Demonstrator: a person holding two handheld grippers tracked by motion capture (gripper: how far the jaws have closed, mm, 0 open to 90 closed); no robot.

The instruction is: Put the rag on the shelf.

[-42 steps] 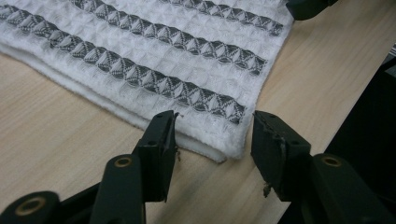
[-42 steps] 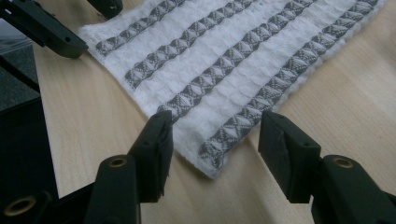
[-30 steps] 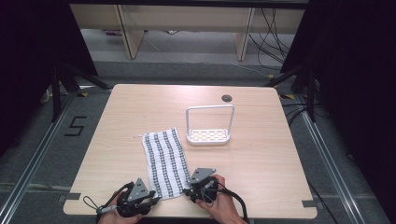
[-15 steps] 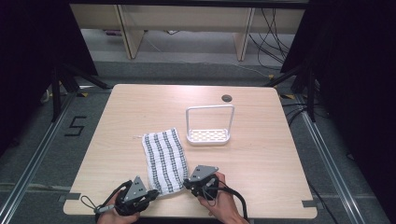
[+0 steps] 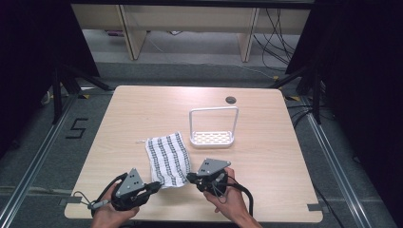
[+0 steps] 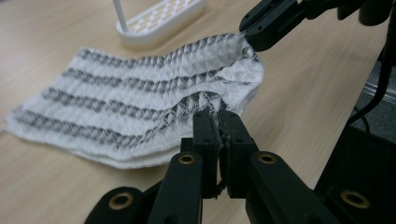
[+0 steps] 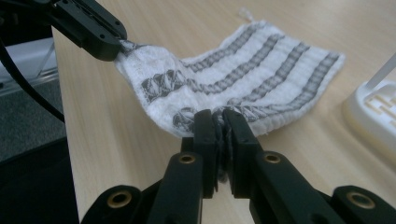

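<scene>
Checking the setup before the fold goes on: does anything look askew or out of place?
Nothing stands out. The striped cloth lies slightly angled, its near corners pinched and lifted by the left tool and right tool. The white rack stands upright behind it.

black numeral 5 [image 5: 78,128] marked on the grey floor left of the table; no other readable text

Towel [image 6: 140,93]: waffle-weave cloth, rough, white with grey stripes. Table [image 5: 266,156]: pale wood-grain top, smooth, matt. Rack [image 5: 212,137]: white plastic, slightly glossy. Jaws: black matt plastic.
</scene>
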